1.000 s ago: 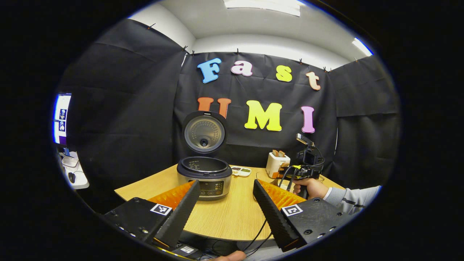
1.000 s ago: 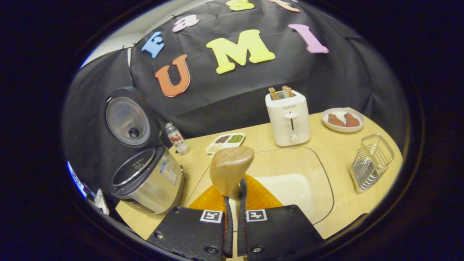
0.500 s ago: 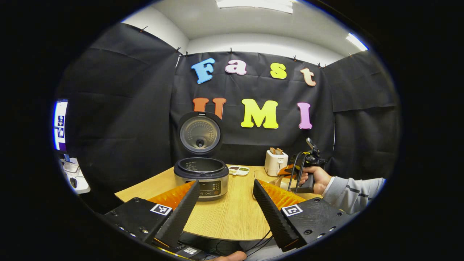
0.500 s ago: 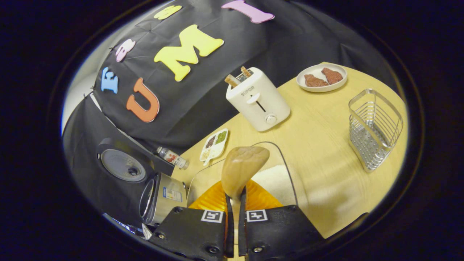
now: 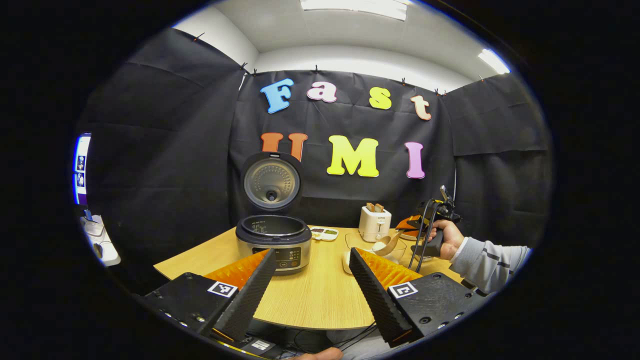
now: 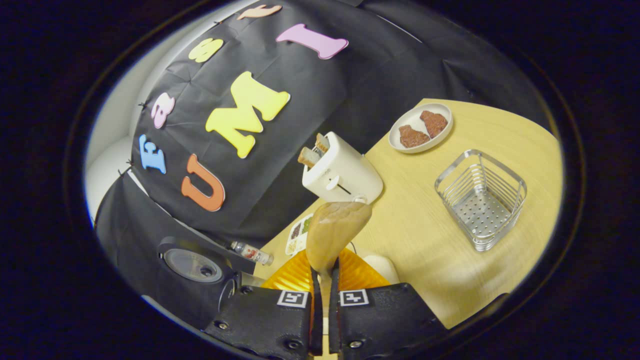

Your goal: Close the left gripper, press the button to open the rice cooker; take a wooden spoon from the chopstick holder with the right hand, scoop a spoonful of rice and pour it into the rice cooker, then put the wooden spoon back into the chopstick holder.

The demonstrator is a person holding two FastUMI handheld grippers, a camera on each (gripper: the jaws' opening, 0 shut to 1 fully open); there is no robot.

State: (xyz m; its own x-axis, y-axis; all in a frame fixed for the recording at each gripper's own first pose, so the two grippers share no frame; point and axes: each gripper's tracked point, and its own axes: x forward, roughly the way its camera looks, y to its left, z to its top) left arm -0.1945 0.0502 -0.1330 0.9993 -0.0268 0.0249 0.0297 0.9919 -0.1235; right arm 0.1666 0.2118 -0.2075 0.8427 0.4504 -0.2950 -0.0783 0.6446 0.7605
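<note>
Left gripper view: the left claw (image 5: 310,280) stands wide open, its two fingers spread with bare counter (image 5: 320,300) between them and nothing in its grip. It hangs back from the near rounded edge of the counter. Beyond it the rice cooker (image 5: 272,242) sits toward the left side of the counter, its lid (image 5: 271,181) swung fully upright and the inner pot open to the room above. A broad strip of bare wood lies between the cooker and the glass tray (image 5: 372,247) to its right. A small divided dish (image 5: 324,232) and a white toaster (image 5: 374,223) stand farther back, near the cloth wall. On the right a hand (image 5: 447,239) in a grey sleeve holds the right claw (image 5: 407,227), which carries the wooden spoon (image 5: 386,243) tilted down over the glass tray, with white rice in its bowl.

Right gripper view: the right claw (image 6: 324,320) is clamped tight on the handle of the wooden spoon (image 6: 334,232), both fingers pressing it; the spoon's bowl rises straight ahead, its back toward the camera. The scene is rolled to one side. The toaster (image 6: 342,175), with two slices in its slots, stands just behind the spoon. The wire chopstick holder (image 6: 482,197) stands on open wood, apart from a plate (image 6: 419,127) carrying two brown pieces near the far edge. The rice cooker's lid (image 6: 192,265) shows low at the left, with a small bottle (image 6: 251,253) and the divided dish (image 6: 298,234) beside it.
</note>
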